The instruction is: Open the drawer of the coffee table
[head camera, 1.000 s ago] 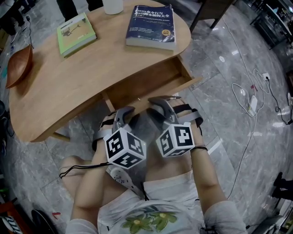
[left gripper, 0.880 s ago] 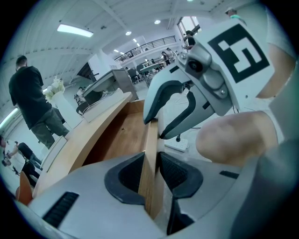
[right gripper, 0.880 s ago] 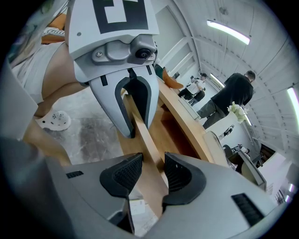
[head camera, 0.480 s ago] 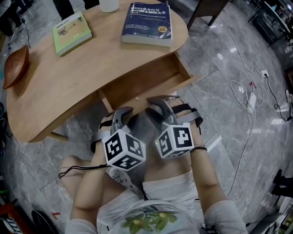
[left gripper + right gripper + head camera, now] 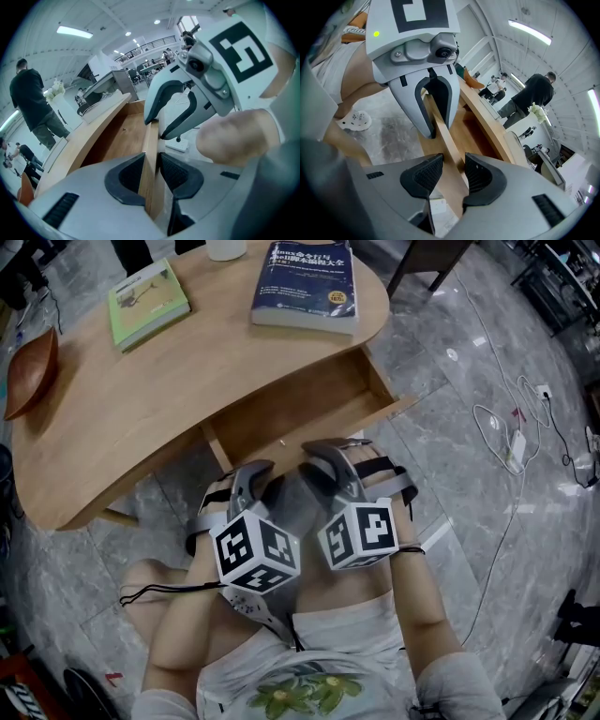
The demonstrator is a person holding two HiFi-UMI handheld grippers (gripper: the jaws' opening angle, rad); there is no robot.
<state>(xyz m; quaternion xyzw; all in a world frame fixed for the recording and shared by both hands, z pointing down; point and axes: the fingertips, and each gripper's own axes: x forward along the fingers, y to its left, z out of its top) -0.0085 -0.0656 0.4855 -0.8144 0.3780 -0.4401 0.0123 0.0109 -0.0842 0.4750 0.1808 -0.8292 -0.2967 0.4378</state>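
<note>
Wood drawer (image 5: 300, 404) of coffee table (image 5: 141, 418) stands part-way out at table's near right side, below blue book (image 5: 305, 287). Left gripper (image 5: 253, 472) and right gripper (image 5: 328, 451) side by side, each clenched on front board (image 5: 150, 136), board between pads. Risks, as judged: uneven pull from two hands skews drawer, jams it; pull too far, drawer drops clear of table; pads slip off thin board edge; table slides on smooth floor (image 5: 469, 381).

Seems a large open office hall; grey marble floor (image 5: 441, 460), white power strip (image 5: 517, 454) at 3 o'clock; mezzanine railing (image 5: 150, 45) and ceiling strip light (image 5: 75, 32) toward 12 o'clock.
</note>
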